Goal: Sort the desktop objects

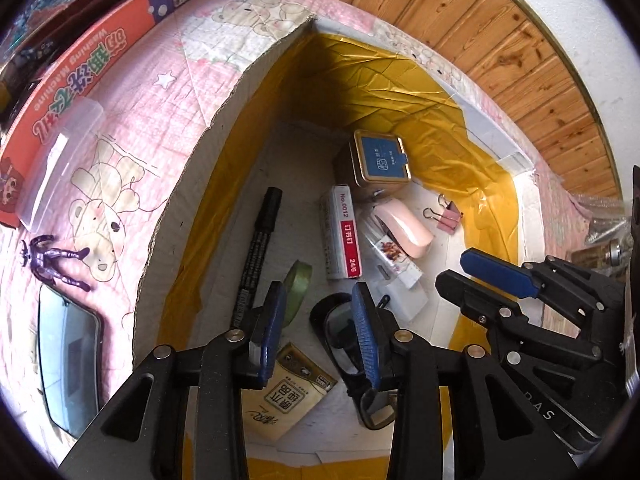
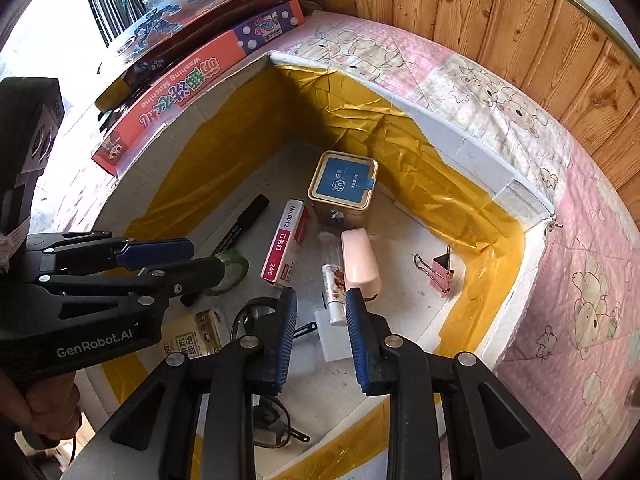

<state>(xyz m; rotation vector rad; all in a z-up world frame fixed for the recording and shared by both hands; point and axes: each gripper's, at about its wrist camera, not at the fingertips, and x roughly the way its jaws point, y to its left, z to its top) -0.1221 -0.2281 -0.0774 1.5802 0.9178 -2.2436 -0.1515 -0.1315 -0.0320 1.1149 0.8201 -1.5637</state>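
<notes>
Tongs both open, empty, over the box (image 1: 224, 128). Left tongs (image 1: 316, 332) straddle the glasses (image 1: 340, 328); right tongs (image 2: 320, 328) hover just beside them.

Pink quilted cover (image 2: 532, 208) with cartoon bears over the surface, warm wood-plank wall panelling (image 2: 500, 12) behind it, white textured wall (image 1: 568, 20) above a thin brass-coloured trim, bright daylight from upper left

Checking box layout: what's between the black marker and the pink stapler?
The red-and-white staple box lies between the black marker and the pink stapler, plus a small printed tube beside the stapler. Clearest in the right wrist view.
</notes>
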